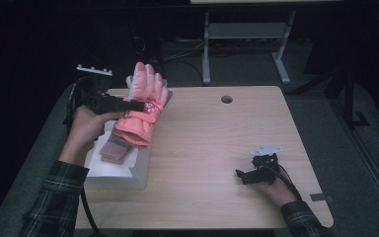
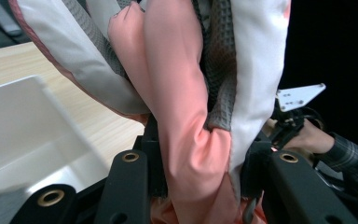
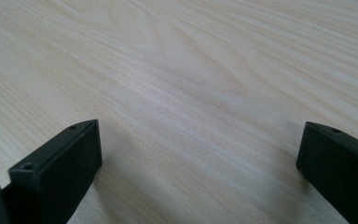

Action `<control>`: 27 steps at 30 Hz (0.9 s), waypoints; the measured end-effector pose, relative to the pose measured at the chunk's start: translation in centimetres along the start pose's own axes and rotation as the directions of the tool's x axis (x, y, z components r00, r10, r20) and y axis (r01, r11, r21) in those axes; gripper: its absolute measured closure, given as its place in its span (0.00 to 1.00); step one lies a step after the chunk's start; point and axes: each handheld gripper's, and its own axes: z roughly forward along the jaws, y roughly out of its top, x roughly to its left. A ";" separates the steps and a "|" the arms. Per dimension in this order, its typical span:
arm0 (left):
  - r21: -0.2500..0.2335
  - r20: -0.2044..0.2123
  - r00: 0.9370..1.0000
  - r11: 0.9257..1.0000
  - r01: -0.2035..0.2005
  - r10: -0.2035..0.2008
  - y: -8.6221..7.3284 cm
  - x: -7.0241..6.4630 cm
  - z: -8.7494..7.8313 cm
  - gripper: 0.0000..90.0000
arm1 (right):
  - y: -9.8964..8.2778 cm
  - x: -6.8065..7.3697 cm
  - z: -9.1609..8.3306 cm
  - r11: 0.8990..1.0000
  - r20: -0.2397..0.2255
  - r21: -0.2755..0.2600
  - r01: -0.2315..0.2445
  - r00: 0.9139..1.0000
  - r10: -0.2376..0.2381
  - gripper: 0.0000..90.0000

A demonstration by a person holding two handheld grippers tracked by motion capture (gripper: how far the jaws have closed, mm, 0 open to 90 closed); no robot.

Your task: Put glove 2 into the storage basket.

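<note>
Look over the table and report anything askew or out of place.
Nothing looks damaged or spilled. The pink glove hangs in the air, pinched in the left hand-held gripper above the white bin, where a brownish glove lies. The right hand-held gripper rests open on the table.

bare table (image 1: 217, 148) centre, white bin (image 1: 123, 173) left

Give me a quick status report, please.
Left gripper shut on pink glove, lifted above white bin. Right gripper open, resting on table.

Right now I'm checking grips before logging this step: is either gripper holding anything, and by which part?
The left gripper holds the pink glove around its middle; the right gripper holds nothing.
</note>
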 end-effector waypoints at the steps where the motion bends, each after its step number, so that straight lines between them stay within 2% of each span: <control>1: 0.000 -0.006 1.000 1.000 0.003 -0.003 -0.1 0.3 -0.3 0.69 | 0.0 0.0 0.0 1.000 0.000 0.000 0.000 1.000 0.000 0.00; 9: -0.021 -0.051 0.998 0.999 0.047 -0.048 -1.6 3.1 -2.5 0.68 | 0.0 0.0 0.0 1.000 0.000 -0.001 0.003 1.000 -0.003 0.00; 14: -0.024 -0.093 0.992 0.996 0.086 -0.088 -2.8 4.9 -3.2 0.68 | 0.0 0.0 0.0 1.000 0.001 0.001 0.001 1.000 -0.001 0.00; 22: 0.001 -0.139 0.979 0.988 0.152 -0.150 -5.0 7.5 -2.3 0.68 | 0.0 0.0 0.0 1.000 0.002 0.001 0.001 1.000 -0.001 0.00; 27: 0.029 -0.142 0.976 0.985 0.171 -0.165 -6.2 8.4 -0.9 0.67 | 0.0 0.0 0.0 1.000 0.002 0.001 0.001 1.000 -0.001 0.00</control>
